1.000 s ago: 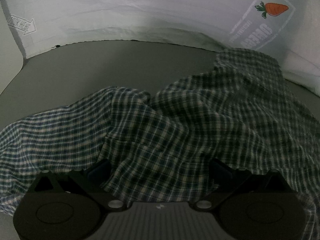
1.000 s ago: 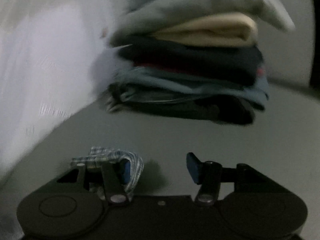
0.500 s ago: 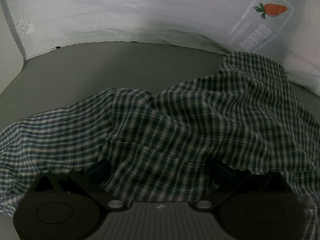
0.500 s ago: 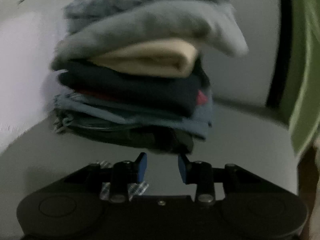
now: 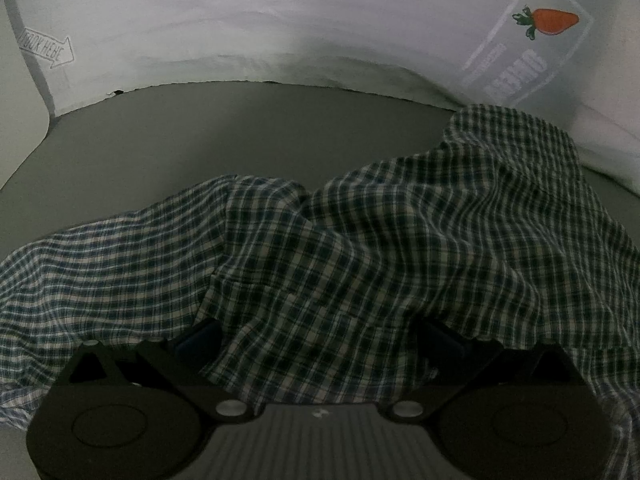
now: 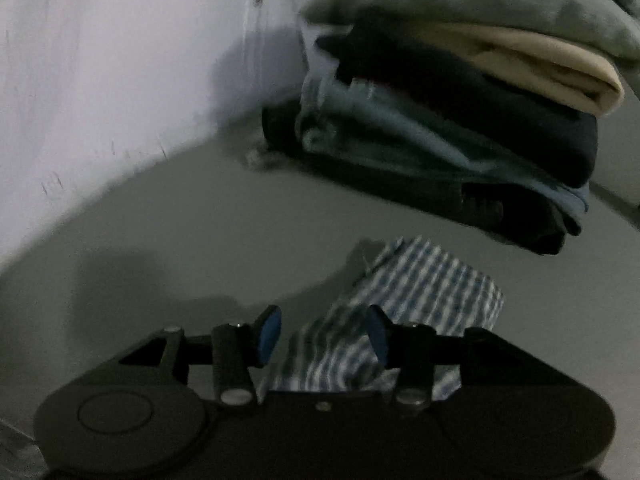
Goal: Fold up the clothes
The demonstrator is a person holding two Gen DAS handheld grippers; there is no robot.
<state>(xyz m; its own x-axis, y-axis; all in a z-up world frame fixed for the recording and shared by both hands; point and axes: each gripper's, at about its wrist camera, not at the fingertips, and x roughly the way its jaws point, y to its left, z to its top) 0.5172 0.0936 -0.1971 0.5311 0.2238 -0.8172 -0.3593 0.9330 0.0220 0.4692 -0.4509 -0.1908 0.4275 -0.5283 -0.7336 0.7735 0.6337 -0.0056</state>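
A dark green and white plaid shirt [image 5: 360, 248] lies crumpled on the grey surface [image 5: 240, 132] and drapes over my left gripper [image 5: 320, 332]. Its fingers [image 5: 200, 336] stand wide apart, their tips hidden under the cloth, and nothing is pinched. In the right wrist view a plaid edge of the shirt [image 6: 432, 288] runs between the blue pads [image 6: 268, 332] of my right gripper [image 6: 323, 334]. The jaws are opening; the left pad stands off the cloth and the right pad is beside it.
A tall stack of folded clothes [image 6: 460, 128] sits on the surface just beyond the right gripper. A white printed sheet [image 5: 320, 32] with a carrot picture [image 5: 554, 22] rises behind the shirt. A pale wall [image 6: 100, 80] stands at the left.
The right gripper swung sideways, so the folded stack now sits up right. Its jaws narrowed, then widened, and the plaid edge moved from the left finger to between the pads. The left gripper held still.
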